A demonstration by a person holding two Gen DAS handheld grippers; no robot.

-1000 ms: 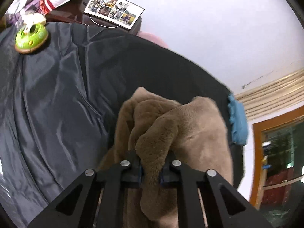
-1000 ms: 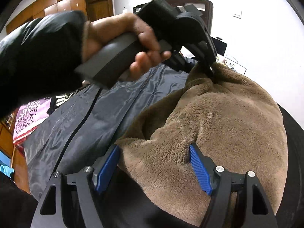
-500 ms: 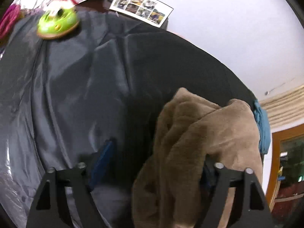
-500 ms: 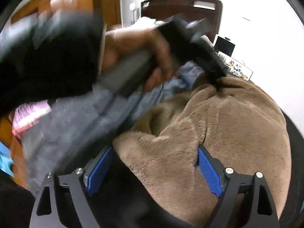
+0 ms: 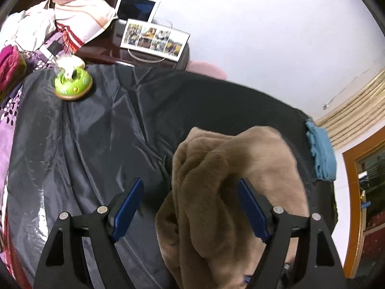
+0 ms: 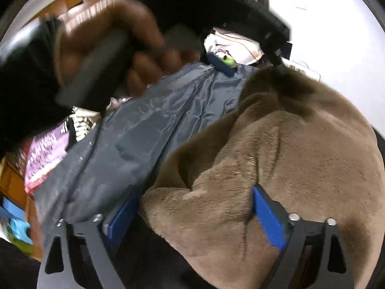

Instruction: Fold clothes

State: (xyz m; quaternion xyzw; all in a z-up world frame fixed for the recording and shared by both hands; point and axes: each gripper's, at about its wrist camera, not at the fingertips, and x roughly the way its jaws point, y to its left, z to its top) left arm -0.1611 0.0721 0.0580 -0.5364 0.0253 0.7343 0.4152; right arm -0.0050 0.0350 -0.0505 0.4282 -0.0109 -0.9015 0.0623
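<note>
The brown plush garment [image 5: 231, 192] lies bunched in a soft heap on a dark grey satin-like cloth [image 5: 84, 144] spread over the bed, toward that cloth's right side as the left wrist camera sees it, with folds and a loose flap hanging toward the camera. The left gripper [image 5: 190, 204] hangs just above the heap with its blue-padded fingers [image 5: 127, 202] spread wide; a fold of the plush rises between them, but the pads press on nothing. The right gripper [image 6: 195, 214] is at the near edge of the same garment [image 6: 276, 156], its jaws opening, the plush edge lying between the two blue pads; the right pad sits against the fur, the left one just beside it. In the right wrist view a hand [image 6: 115, 48], blurred, grips the handle of the other gripper above the cloth [image 6: 144, 125]. Farther off on the grey cloth sits a green round toy [image 5: 73, 83]. Beyond it are a photo collage card [image 5: 154, 39], a tablet [image 5: 138, 7] and piled bedding [image 5: 72, 21]. A blue cloth [image 5: 321, 151] lies at the bed's right edge.
</note>
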